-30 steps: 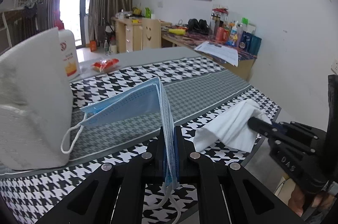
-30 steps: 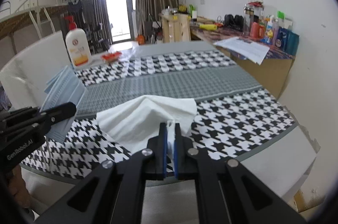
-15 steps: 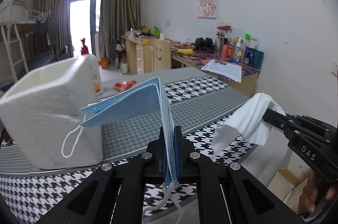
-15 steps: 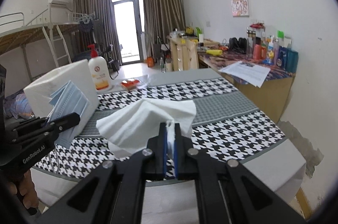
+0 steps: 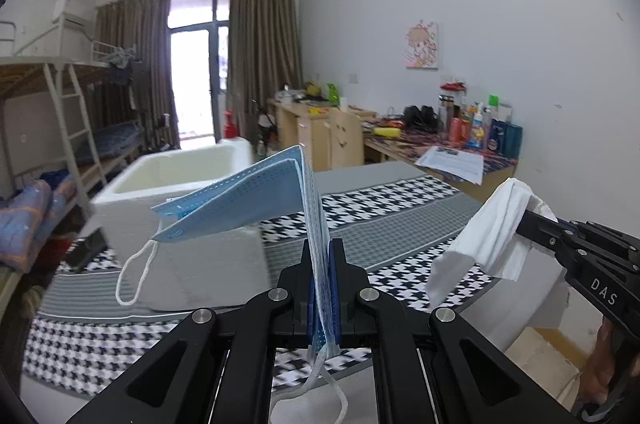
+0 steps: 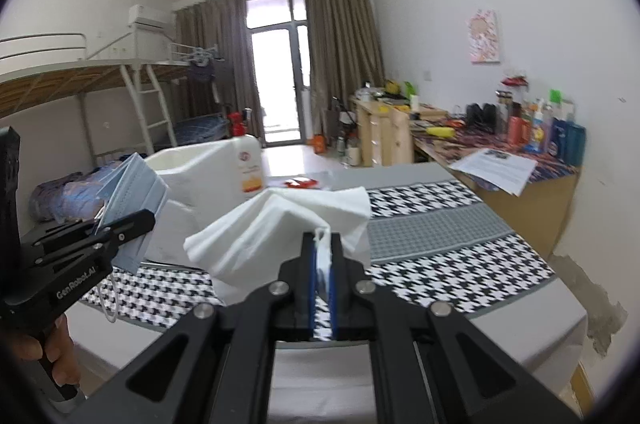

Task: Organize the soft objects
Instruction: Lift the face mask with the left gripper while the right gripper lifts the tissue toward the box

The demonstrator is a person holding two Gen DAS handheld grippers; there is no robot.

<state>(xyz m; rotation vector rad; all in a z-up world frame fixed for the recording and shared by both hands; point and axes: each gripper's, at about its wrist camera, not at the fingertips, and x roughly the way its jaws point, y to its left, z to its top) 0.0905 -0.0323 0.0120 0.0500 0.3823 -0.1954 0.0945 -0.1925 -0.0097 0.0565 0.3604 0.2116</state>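
My left gripper (image 5: 322,264) is shut on a stack of blue face masks (image 5: 248,196) and holds it in the air above the table, near the white foam box (image 5: 180,184). An ear loop hangs down at the left. My right gripper (image 6: 323,260) is shut on a white tissue (image 6: 280,224) and holds it raised above the table's near edge. The tissue (image 5: 488,228) and right gripper (image 5: 524,220) show at the right of the left wrist view. The masks (image 6: 132,196) and left gripper (image 6: 148,218) show at the left of the right wrist view.
The table has a houndstooth cloth (image 6: 440,224). A lotion bottle (image 6: 250,164) stands behind the foam box (image 6: 200,176), with a red packet (image 6: 300,181) beyond. A dark object (image 5: 86,250) lies left of the box. A cluttered desk (image 6: 500,144) runs along the right wall.
Both grippers have risen well above the table with the masks and the tissue still held. The open top of the foam box has come into view.
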